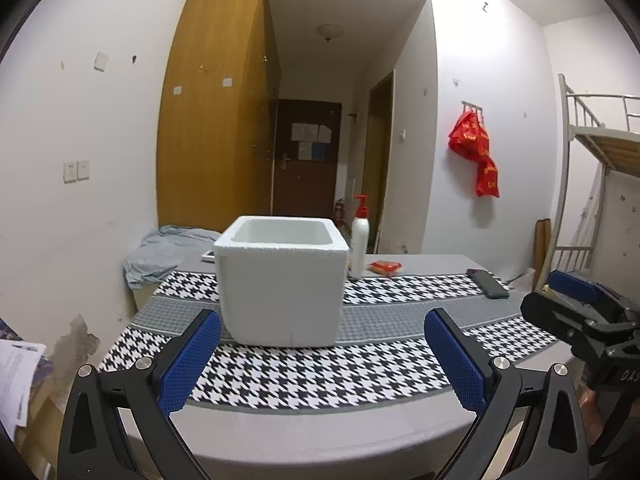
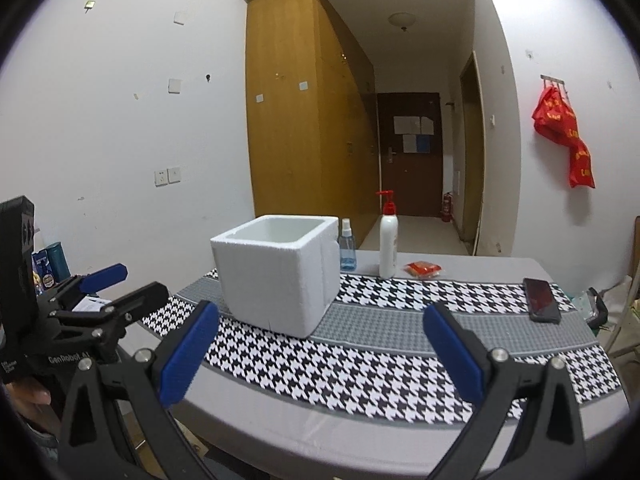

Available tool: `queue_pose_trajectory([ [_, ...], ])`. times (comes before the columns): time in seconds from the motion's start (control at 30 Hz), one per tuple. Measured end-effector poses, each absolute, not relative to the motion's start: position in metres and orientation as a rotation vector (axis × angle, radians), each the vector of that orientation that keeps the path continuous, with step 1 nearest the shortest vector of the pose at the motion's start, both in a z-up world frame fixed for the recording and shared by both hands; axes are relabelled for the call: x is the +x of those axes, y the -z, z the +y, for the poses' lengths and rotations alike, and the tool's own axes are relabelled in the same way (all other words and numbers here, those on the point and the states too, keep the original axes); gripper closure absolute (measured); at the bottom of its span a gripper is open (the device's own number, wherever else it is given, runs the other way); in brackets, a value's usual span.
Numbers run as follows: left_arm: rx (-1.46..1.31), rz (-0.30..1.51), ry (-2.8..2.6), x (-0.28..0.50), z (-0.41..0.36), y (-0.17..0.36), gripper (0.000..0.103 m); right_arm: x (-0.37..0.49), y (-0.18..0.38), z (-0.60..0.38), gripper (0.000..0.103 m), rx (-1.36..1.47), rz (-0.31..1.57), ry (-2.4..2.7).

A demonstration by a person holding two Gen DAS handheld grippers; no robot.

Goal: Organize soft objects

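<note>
While poised above table [image 1: 320,432], both claws, left gripper [image 1: 320,360] and right gripper [image 2: 320,354], spread wide and empty, facing white foam box [image 1: 280,284].

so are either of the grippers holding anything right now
No. The left gripper and right gripper both have their jaws spread wide with nothing between them, short of the foam box on the table.

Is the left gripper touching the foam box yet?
Apart. In the left wrist view the open left gripper sits short of the foam box, with patterned cloth visible between them.
</note>
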State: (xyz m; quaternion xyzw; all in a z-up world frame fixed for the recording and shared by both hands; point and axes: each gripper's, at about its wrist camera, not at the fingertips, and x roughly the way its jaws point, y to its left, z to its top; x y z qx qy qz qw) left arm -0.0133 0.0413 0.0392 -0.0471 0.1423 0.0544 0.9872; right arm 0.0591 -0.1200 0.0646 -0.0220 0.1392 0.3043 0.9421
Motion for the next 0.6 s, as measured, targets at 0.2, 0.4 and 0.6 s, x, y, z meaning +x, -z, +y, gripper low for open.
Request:
queue_pose_trajectory([
  [0.2, -0.086, 0.273, -0.096, -0.027, 0.039, -0.024, 0.001, 0.039, -0.042, -0.125, 0.0, -0.046, 0.28, -0.606],
  [0.4, -0.06, 0.258, -0.097, -0.043, 0.032, -0.012, 0.001, 0.024, -0.028, -0.13, 0.0, -0.042, 0.285, -0.589],
  [0.6, -0.032, 0.243, -0.105, -0.057, 0.026, -0.008, 0.001, 0.014, -0.018, -0.133, 0.0, -0.036, 0.295, -0.583],
])
